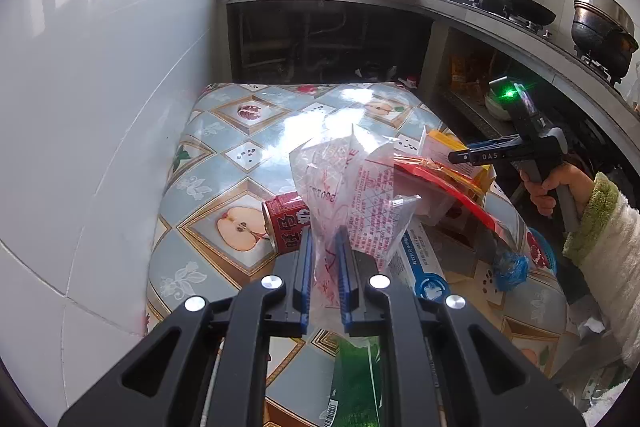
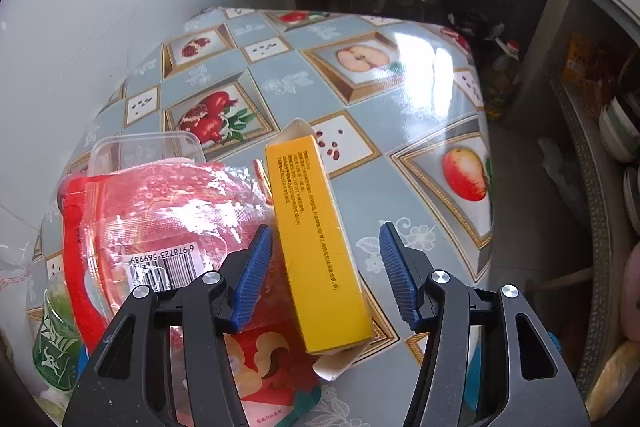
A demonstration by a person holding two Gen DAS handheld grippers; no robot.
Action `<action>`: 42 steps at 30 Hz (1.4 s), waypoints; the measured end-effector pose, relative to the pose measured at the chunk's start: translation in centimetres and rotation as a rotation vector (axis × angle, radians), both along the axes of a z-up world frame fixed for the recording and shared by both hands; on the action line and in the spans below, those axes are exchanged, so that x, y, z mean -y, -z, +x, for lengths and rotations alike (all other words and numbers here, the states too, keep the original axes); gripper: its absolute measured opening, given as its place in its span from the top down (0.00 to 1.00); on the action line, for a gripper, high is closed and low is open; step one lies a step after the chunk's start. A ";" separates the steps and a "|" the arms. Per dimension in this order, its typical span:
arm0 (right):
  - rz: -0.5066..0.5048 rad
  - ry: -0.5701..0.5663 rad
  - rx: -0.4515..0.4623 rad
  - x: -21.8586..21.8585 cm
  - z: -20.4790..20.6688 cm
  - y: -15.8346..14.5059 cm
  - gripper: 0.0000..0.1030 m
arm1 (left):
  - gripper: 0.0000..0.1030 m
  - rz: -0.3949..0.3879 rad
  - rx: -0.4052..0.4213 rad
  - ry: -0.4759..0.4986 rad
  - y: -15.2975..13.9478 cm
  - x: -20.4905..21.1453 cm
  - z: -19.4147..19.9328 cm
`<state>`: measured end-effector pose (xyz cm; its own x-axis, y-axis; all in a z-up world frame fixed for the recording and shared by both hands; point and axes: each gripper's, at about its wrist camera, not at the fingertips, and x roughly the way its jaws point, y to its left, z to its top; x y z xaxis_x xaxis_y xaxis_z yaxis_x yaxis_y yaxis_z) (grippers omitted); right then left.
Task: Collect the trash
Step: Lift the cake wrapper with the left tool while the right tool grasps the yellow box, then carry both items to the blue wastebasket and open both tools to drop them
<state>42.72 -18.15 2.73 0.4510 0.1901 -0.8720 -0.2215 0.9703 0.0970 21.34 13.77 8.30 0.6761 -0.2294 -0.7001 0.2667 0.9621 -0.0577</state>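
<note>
Left wrist view looks down at the table [image 1: 208,163]: the left gripper [image 1: 325,239] is pinched tight on a clear plastic bag [image 1: 352,187] lifted beside a red can [image 1: 286,223]. Only this view shows a hand [image 1: 556,187] in a fluffy sleeve [image 1: 608,239]. Right wrist view alone shows the right gripper [image 2: 325,233] half open, tipped down around a yellow box [image 2: 316,247], pads not touching it.

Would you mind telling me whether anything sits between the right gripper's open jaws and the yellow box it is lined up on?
Nothing visible does. The right gripper is open with the yellow box bare between its jaws. The red plastic bag lies beside the box, behind the left pad.
</note>
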 end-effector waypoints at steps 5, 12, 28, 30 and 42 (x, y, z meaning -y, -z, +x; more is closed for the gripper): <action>-0.031 0.022 0.006 -0.1 -0.3 0.2 0.71 | 0.89 -0.006 -0.002 0.000 0.1 0.0 0.2; 0.000 0.141 0.088 3.3 -3.0 -2.5 0.72 | 0.89 -0.027 0.009 0.026 -0.5 0.4 0.6; 0.232 0.612 0.246 16.4 -23.5 -5.1 0.72 | 0.89 -0.092 -0.010 0.379 -3.4 14.8 3.5; 0.263 0.683 0.237 17.7 -25.8 -3.7 0.72 | 0.89 -0.114 -0.060 0.426 -3.0 17.4 4.0; 0.473 1.189 0.095 26.7 -35.2 8.5 0.72 | 0.89 -0.004 -0.478 0.767 3.9 43.7 5.6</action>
